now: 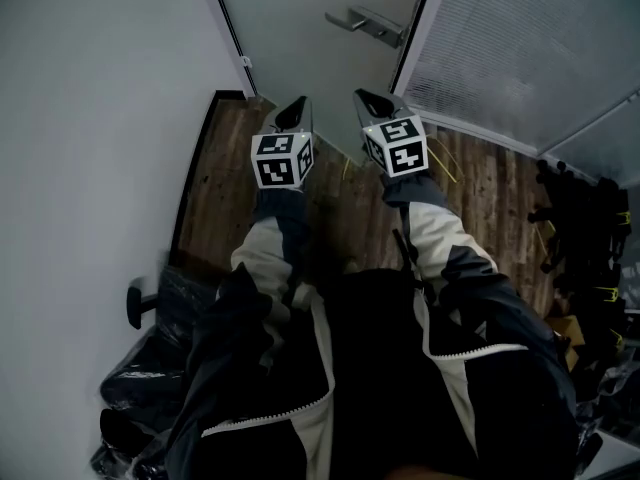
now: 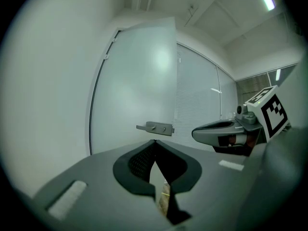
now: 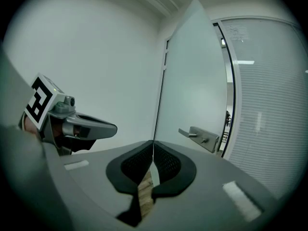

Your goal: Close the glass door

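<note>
The approach step: the left tongs (image 1: 297,103) and right tongs (image 1: 365,95), both pinched together and empty, pointed at the open glass door (image 1: 300,28); next, probably, reaching its far handle (image 1: 366,24).

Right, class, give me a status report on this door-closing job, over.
Left gripper and right gripper: jaws shut, empty. Glass door open, lever handle untouched. Nothing between grippers and door.
</note>
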`<state>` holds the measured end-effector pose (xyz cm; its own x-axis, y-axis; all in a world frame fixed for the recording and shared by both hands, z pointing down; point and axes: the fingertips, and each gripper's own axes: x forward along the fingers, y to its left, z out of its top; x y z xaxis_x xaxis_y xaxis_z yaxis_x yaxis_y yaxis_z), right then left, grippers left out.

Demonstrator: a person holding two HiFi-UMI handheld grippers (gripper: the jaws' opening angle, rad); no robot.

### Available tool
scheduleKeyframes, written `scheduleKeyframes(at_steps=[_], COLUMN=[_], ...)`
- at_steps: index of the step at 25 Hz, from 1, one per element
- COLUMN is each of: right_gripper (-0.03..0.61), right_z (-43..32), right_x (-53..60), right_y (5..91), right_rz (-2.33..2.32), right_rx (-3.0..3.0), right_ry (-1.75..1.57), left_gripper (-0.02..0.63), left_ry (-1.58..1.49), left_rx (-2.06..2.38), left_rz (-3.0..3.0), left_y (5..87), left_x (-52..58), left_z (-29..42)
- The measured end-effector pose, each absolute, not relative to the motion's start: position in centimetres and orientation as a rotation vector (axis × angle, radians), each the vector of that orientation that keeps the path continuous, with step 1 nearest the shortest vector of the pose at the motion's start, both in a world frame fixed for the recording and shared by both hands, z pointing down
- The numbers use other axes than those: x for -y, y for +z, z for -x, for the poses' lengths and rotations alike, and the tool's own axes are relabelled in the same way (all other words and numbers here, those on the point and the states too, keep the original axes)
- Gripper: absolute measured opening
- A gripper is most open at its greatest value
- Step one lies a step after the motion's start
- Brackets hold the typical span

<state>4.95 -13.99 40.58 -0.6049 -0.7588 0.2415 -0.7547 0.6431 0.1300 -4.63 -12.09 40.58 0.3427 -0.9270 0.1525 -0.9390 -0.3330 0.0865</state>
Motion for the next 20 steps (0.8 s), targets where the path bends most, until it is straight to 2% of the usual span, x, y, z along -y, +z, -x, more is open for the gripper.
scheduleKeyframes(at_steps=[10, 20], right_gripper=[0.011, 0.011], right_z=[-9.5, -8.5], right_x=[21.8, 27.8], right_y=[40.8, 42.9], right_rz=[-1.225, -1.257], right_rx=[2.598, 2.558], right_ry=[-0.011, 0.015], left_gripper=[0.003, 0.003], left_ry=[0.126, 0.131], left_rx=[1.758, 1.703], left_rz=[-2.411, -2.45], left_y=[40.6, 41.8], left_x=[19.0, 25.7], left_z=[1.6, 2.6])
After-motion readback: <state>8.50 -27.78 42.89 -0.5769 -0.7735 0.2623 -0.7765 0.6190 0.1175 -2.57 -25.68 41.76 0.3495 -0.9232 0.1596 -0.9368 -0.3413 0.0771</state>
